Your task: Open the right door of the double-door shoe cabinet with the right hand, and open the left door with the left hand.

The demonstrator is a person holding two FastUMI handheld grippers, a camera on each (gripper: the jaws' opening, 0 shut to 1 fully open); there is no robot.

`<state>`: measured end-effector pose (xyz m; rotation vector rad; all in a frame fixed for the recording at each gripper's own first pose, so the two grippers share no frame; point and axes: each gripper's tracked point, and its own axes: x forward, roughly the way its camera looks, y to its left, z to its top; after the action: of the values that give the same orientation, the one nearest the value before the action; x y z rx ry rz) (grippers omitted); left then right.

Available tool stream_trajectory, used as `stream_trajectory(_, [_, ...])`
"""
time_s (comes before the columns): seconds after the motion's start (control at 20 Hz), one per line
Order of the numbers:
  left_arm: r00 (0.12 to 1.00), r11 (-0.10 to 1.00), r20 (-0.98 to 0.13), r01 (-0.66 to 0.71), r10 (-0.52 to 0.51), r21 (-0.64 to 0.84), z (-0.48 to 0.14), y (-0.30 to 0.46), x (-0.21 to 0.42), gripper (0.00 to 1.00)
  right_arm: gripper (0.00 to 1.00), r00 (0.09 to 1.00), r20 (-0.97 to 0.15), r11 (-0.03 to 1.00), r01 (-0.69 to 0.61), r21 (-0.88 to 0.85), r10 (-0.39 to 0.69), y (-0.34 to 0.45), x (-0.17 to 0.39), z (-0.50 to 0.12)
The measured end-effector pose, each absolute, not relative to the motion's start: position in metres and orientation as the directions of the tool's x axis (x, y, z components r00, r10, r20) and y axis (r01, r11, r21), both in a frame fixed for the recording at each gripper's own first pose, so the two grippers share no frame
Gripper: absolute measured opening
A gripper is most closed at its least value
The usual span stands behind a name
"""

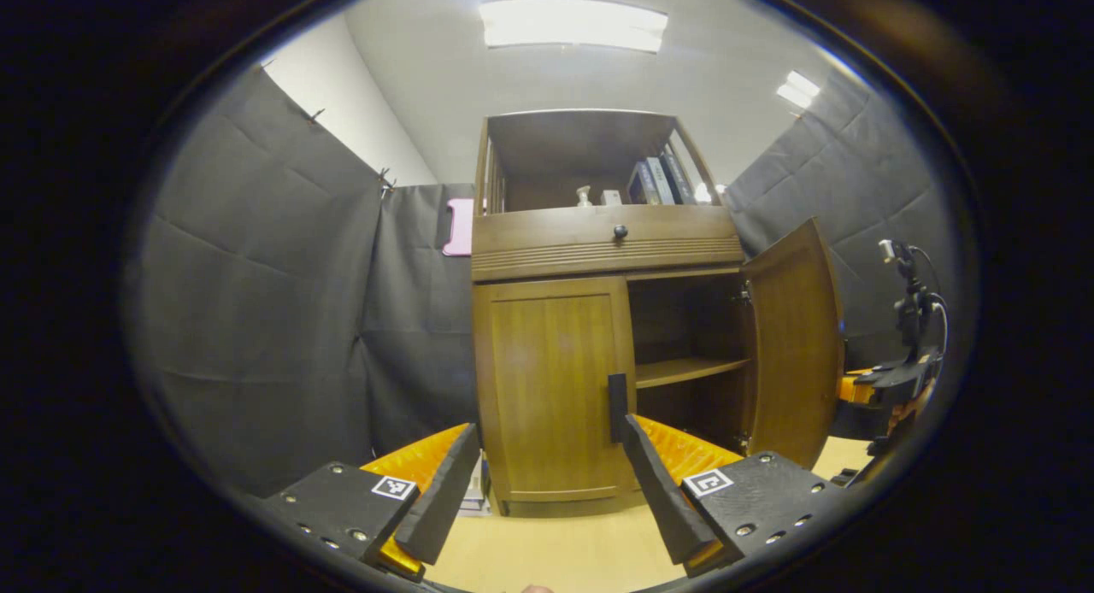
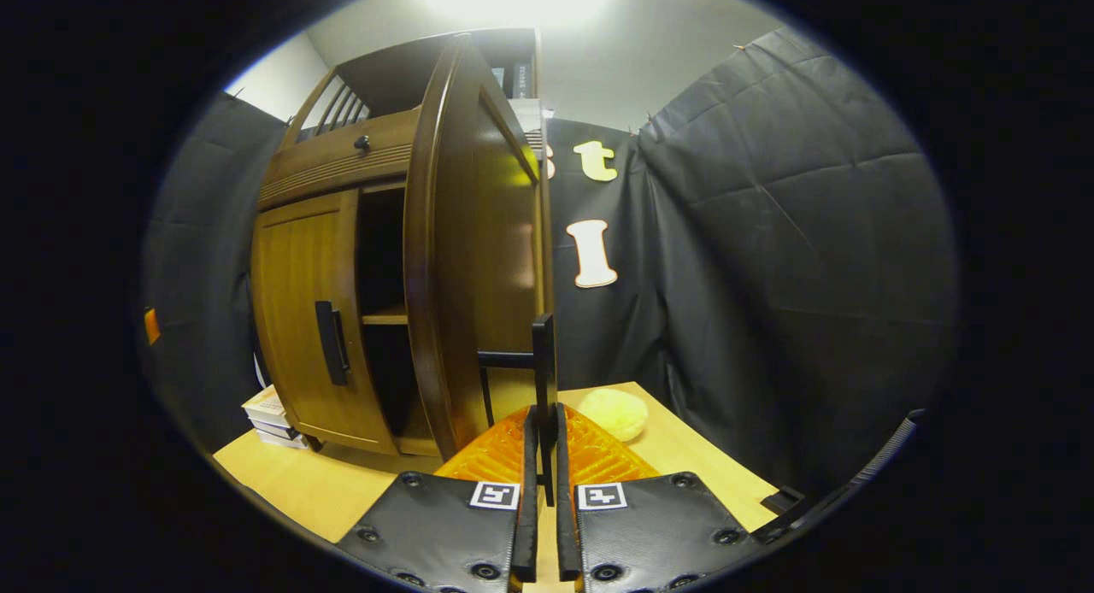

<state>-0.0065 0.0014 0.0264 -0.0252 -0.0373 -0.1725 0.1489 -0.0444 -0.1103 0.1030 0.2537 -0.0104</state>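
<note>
The wooden shoe cabinet (image 1: 598, 243) stands straight ahead in the left gripper view. Its left door (image 1: 547, 388) is closed, with a black vertical handle (image 1: 617, 407) at its inner edge. Its right door (image 1: 795, 345) is swung wide, baring an inner shelf (image 1: 684, 369). My left gripper (image 1: 549, 431) is open in front of the left door, one fingertip (image 1: 631, 426) just below the handle. In the right gripper view the right door (image 2: 461, 234) is seen almost edge-on. My right gripper (image 2: 544, 426) is shut on that door's black handle (image 2: 543, 354). The closed left door (image 2: 308, 319) lies to its left.
A drawer with a dark knob (image 1: 620, 231) sits above the doors, and books (image 1: 658, 180) stand on the top shelf. A small stack of books (image 2: 273, 418) lies by the cabinet's left foot. A pale yellow round thing (image 2: 614, 412) rests on the light wooden surface (image 2: 325, 482) behind the open door.
</note>
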Motion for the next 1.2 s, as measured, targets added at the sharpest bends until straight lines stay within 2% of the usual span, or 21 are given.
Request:
stream_trajectory(0.1, [0.983, 0.983, 0.032, 0.182, -0.181, -0.022, 0.026, 0.001, -0.007, 0.97, 0.05, 0.967, -0.254, 0.994, 0.031, 0.101, -0.004, -0.055, 0.148, -0.111])
stream_trajectory(0.15, [0.982, 0.982, 0.029, 0.187, -0.186, -0.023, 0.026, 0.0, -0.007, 0.97, 0.12, 0.967, -0.255, 0.995, 0.024, 0.101, 0.002, -0.056, 0.147, -0.111])
stream_trajectory(0.2, [0.981, 0.981, 0.027, 0.191, -0.19, -0.024, 0.027, -0.001, -0.007, 0.97, 0.12, 0.967, -0.255, 0.995, 0.018, 0.093, 0.006, -0.057, 0.148, -0.112])
stream_trajectory(0.25, [0.98, 0.98, 0.025, 0.196, -0.196, -0.025, 0.027, -0.002, -0.006, 0.97, 0.04, 0.967, -0.256, 0.997, 0.011, 0.082, 0.011, -0.058, 0.146, -0.111])
stream_trajectory(0.35, [0.978, 0.978, 0.02, 0.206, -0.205, -0.028, 0.026, -0.002, -0.006, 1.0, 0.04, 0.967, -0.255, 0.998, 0.014, 0.066, 0.003, -0.063, 0.142, -0.11])
stream_trajectory(0.4, [0.977, 0.977, 0.018, 0.212, -0.212, -0.029, 0.026, -0.003, -0.006, 1.0, 0.0, 0.967, -0.255, 0.998, 0.022, 0.063, -0.005, -0.066, 0.141, -0.11])
stream_trajectory(0.45, [0.975, 0.975, 0.016, 0.22, -0.22, -0.029, 0.025, -0.004, -0.005, 0.97, 0.0, 0.967, -0.255, 0.997, 0.034, 0.065, -0.017, -0.071, 0.139, -0.108])
stream_trajectory(0.5, [0.973, 0.973, 0.017, 0.231, -0.23, -0.03, 0.025, -0.005, -0.005, 1.0, 0.05, 0.967, -0.252, 0.997, 0.05, 0.067, -0.031, -0.074, 0.137, -0.106])
stream_trajectory(0.55, [0.97, 0.97, 0.018, 0.241, -0.241, -0.03, 0.025, -0.006, -0.005, 1.0, 0.0, 0.967, -0.25, 0.995, 0.068, 0.071, -0.049, -0.079, 0.136, -0.105])
stream_trajectory(0.6, [0.968, 0.967, 0.019, 0.252, -0.252, -0.03, 0.025, -0.008, -0.004, 1.0, 0.0, 0.967, -0.245, 0.993, 0.089, 0.075, -0.068, -0.088, 0.131, -0.103])
stream_trajectory(0.65, [0.965, 0.964, 0.019, 0.264, -0.263, -0.029, 0.024, -0.009, -0.004, 1.0, 0.06, 0.967, -0.237, 0.99, 0.118, 0.074, -0.097, -0.099, 0.128, -0.101])
stream_trajectory(1.0, [0.945, 0.945, 0.007, 0.327, -0.327, -0.03, 0.02, -0.021, 0.004, 1.0, 0.08, 0.977, -0.195, 0.989, 0.103, 0.106, -0.081, -0.107, 0.091, -0.072])
stream_trajectory(1.05, [0.943, 0.943, 0.007, 0.331, -0.331, -0.031, 0.02, -0.024, 0.006, 1.0, 0.16, 0.981, -0.186, 0.991, 0.076, 0.114, -0.054, -0.099, 0.087, -0.065])
stream_trajectory(1.2, [0.941, 0.94, 0.006, 0.338, -0.338, -0.04, 0.019, -0.032, 0.017, 0.97, 0.78, 0.989, -0.145, 0.995, 0.047, 0.084, -0.034, -0.092, 0.081, -0.051])
